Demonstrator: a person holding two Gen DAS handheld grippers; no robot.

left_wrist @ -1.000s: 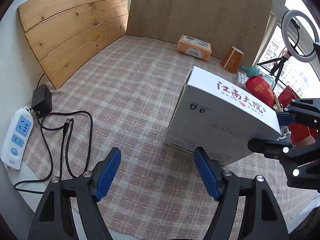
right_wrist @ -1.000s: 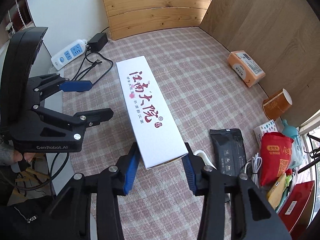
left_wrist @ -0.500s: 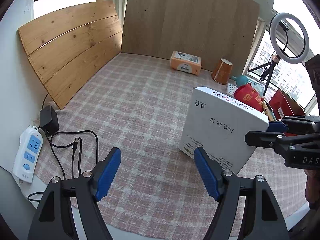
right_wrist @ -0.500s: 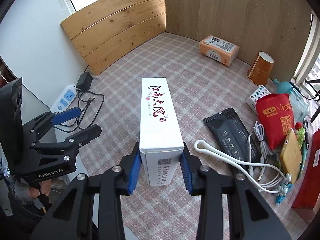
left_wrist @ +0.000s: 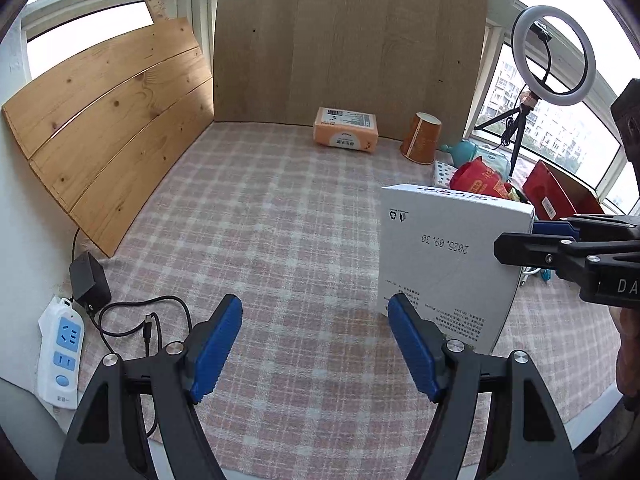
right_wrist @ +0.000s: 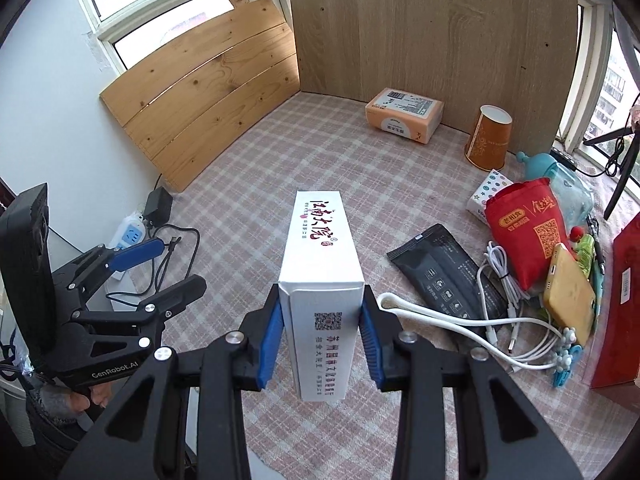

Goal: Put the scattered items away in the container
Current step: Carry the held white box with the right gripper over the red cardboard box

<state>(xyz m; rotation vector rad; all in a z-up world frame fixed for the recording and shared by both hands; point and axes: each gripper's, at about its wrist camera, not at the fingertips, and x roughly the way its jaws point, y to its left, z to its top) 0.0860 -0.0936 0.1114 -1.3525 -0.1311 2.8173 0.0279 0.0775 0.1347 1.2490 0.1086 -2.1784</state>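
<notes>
My right gripper [right_wrist: 322, 340] is shut on a long white box [right_wrist: 320, 256] with red Chinese lettering and holds it by its near end, lifted off the checked cloth. The box also shows in the left wrist view [left_wrist: 452, 256], with the right gripper [left_wrist: 560, 240] on it. My left gripper [left_wrist: 314, 344] is open and empty, low over the cloth to the left of the box; it also shows in the right wrist view [right_wrist: 148, 264]. A red container [right_wrist: 624, 304] lies at the far right edge.
Scattered on the right: a black pouch [right_wrist: 448, 272], white cables [right_wrist: 480, 320], a red bag [right_wrist: 528, 228], a yellow phone [right_wrist: 568, 292], an orange cup [right_wrist: 490, 138], an orange tissue pack [right_wrist: 404, 114]. A power strip [left_wrist: 60, 352] and adapter [left_wrist: 90, 280] lie left. Wooden boards stand behind.
The right gripper has closed on the white box and lifted and tilted it up off the cloth. Both views have risen and pulled back. The left gripper stays open.
</notes>
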